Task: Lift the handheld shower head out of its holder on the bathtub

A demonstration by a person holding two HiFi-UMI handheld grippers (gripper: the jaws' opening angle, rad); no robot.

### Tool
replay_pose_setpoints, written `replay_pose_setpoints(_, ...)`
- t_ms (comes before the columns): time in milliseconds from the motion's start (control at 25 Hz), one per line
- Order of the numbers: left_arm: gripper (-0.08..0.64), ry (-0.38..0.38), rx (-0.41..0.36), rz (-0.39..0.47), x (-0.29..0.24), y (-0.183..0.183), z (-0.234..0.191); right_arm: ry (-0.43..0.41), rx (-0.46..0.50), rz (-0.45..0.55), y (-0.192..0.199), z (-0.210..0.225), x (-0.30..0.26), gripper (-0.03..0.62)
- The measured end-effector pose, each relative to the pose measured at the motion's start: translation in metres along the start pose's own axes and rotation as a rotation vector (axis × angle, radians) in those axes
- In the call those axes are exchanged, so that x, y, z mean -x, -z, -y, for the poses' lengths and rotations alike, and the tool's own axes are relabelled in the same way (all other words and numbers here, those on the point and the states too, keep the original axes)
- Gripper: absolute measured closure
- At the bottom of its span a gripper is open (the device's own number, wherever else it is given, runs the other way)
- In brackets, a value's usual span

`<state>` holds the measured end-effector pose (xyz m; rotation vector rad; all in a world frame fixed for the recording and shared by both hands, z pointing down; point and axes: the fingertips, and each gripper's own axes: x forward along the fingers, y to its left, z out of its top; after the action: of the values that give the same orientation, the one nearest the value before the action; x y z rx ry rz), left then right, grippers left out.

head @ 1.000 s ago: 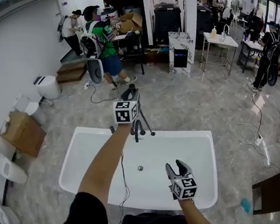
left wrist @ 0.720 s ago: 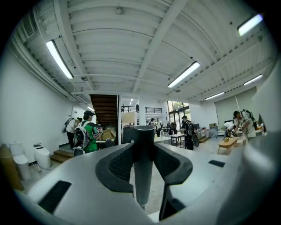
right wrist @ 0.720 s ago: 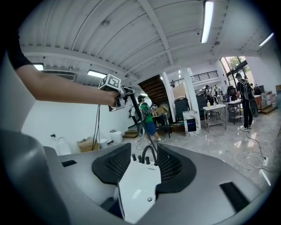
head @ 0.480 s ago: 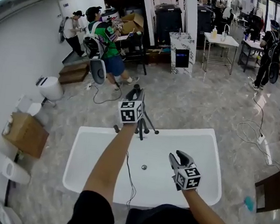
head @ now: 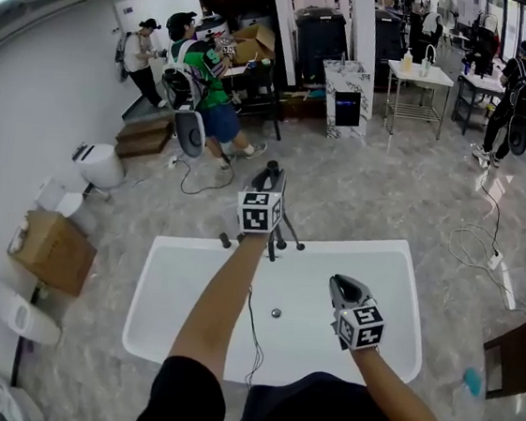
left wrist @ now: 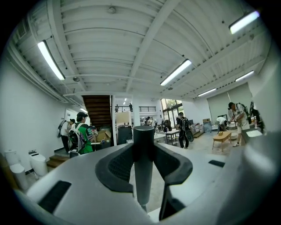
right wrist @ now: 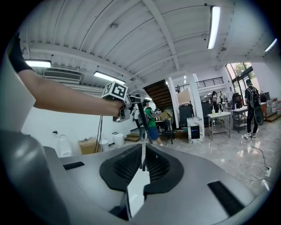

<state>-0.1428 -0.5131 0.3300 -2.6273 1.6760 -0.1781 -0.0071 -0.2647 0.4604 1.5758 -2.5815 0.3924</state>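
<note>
A white bathtub (head: 170, 279) lies below me. On its far rim the dark, rod-like shower head handle (head: 272, 242) stands upright among the tap fittings (head: 231, 241). My left gripper (head: 268, 179) is shut on that handle (left wrist: 143, 162), which fills the gap between its pads. Whether the handle's foot is still in its holder is hidden. My right gripper (head: 345, 286) hovers over the tub's right half. Its jaws have just been closing and are now together with nothing between them (right wrist: 142, 165). The right gripper view shows the left gripper (right wrist: 119, 102) and the handle (right wrist: 141, 112).
A thin dark cable (head: 251, 331) hangs from my left arm over the tub, near the drain (head: 276, 313). Cardboard box (head: 51, 249) and toilets (head: 94, 165) stand left. Several people, one in green (head: 202, 80), a metal table (head: 421, 81) and floor cables (head: 486, 244) lie beyond.
The right gripper's jaws went from wide open to together, and it rose slightly. The left gripper, still on the handle, shifted a little to the right.
</note>
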Motion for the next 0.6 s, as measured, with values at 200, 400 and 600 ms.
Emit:
replay_pose_setpoints(200,0.428,-0.001,-0.034,0.003,-0.001,0.004,0.003,0.008,0.009,0.020,-0.006,0.006,0.001,0.575)
replay_pose_setpoints(400,0.428,-0.007,-0.039,0.005,0.001,0.005,0.002,0.028,0.029,0.031,-0.009,0.013,0.002,0.577)
replay_pose_setpoints(600,0.428,0.000,-0.033,-0.006,0.002,0.009,-0.005,0.083,0.022,0.076,-0.027,0.022,0.002,0.592)
